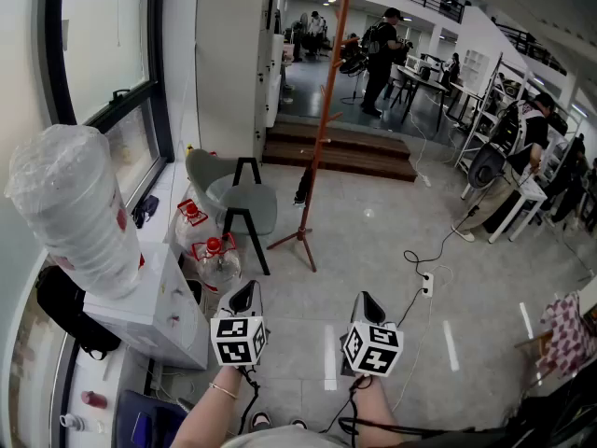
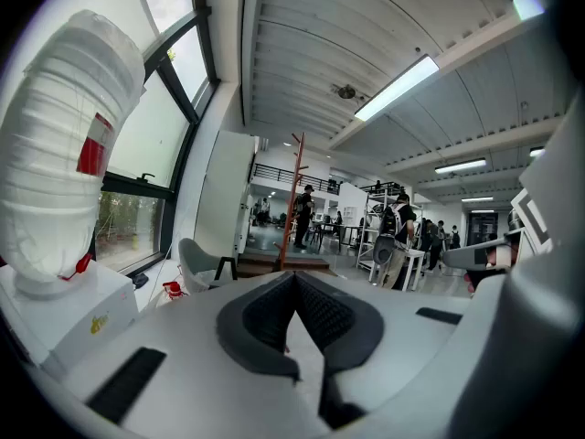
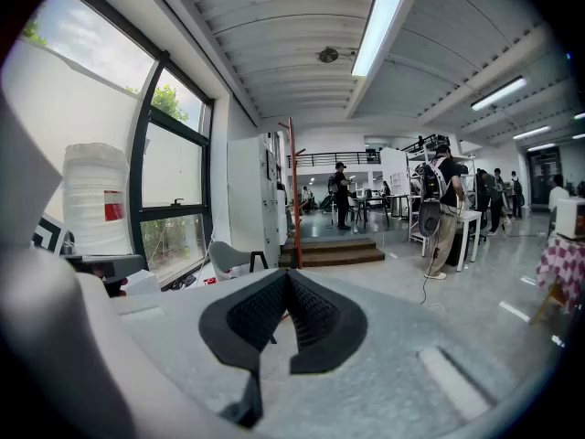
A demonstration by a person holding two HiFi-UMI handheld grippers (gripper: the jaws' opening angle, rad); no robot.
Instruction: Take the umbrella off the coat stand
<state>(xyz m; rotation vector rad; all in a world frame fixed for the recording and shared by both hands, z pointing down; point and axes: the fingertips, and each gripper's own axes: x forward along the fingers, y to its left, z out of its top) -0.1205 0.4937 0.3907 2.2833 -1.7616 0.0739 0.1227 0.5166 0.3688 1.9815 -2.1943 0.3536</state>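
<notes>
The coat stand (image 1: 321, 129) is a tall orange-brown wooden pole on splayed feet, standing on the grey floor a few steps ahead of me. A small dark thing (image 1: 303, 187) hangs low beside the pole; I cannot tell whether it is the umbrella. Both gripper views show the coat stand (image 2: 291, 199) (image 3: 293, 190) far off beyond the jaws. My left gripper (image 1: 242, 297) and right gripper (image 1: 370, 304) are held side by side, pointing at it. In both, left gripper (image 2: 294, 277) and right gripper (image 3: 287, 274), the jaws meet at the tips with nothing between them.
A grey chair (image 1: 244, 199) with black legs stands left of the stand, with red-capped water bottles (image 1: 216, 255) by it. At left, a white box (image 1: 149, 315) carries a plastic-wrapped roll (image 1: 75, 203). Wooden steps (image 1: 340, 152) lie behind the stand. A power strip (image 1: 427, 284) lies on the floor. People stand at tables to the right.
</notes>
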